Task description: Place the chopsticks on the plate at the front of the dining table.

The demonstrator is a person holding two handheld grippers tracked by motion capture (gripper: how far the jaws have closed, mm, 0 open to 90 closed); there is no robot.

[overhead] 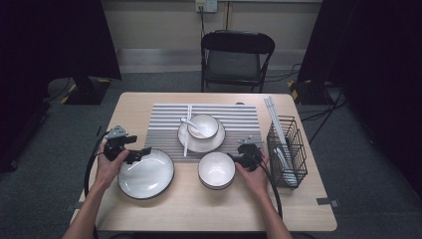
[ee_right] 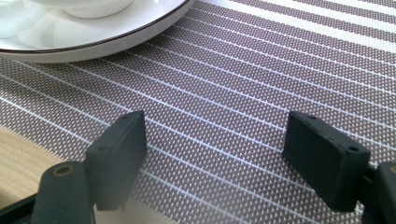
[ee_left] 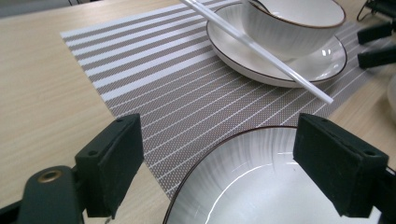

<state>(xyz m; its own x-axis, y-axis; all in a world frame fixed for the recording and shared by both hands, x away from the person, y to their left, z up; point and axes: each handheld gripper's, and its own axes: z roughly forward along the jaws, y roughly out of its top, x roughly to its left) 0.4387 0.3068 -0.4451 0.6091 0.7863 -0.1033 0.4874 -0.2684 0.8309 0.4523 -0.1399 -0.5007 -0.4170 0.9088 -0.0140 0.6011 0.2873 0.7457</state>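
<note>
A large white dark-rimmed plate (overhead: 146, 174) lies on the wooden table at the front left. My left gripper (overhead: 143, 152) hangs open over its far rim, which sits between the jaws in the left gripper view, plate (ee_left: 243, 186), gripper (ee_left: 217, 140). A grey striped placemat (overhead: 164, 119) carries a saucer (overhead: 215, 143) with a small bowl (overhead: 203, 125) and a spoon (overhead: 191, 124) in it. A white chopstick (ee_left: 257, 46) leans across the saucer (ee_left: 280, 70). My right gripper (overhead: 234, 159) is open above the placemat's (ee_right: 233, 70) near edge, beside an empty bowl (overhead: 216, 169), gripper (ee_right: 215, 130).
A black wire basket (overhead: 286, 149) holding long white utensils stands at the table's right side. A black folding chair (overhead: 236, 55) is behind the far edge. Bare wood shows along the front and the left of the table.
</note>
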